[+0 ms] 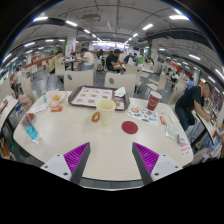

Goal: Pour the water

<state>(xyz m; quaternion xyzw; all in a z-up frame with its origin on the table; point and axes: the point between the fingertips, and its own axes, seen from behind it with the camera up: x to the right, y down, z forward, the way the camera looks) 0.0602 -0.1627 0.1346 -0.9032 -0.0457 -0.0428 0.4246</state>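
Note:
My gripper [111, 160] hangs open over the near part of a pale cafeteria table [100, 135], with only bare tabletop between its purple pads [76, 155]. Beyond the fingers a cream mug [106, 109] stands near the table's middle. A round red coaster or lid [130, 127] lies just to its right. Farther right stands a dark red cup [153, 102]. A blue bottle-like thing [31, 130] is at the table's left side.
A brown tray [96, 97] with dishes lies behind the mug. Small items and papers [172, 130] sit along the right edge, and a cup [57, 99] at the left. A person [197, 103] sits at the right; chairs and other diners fill the hall behind.

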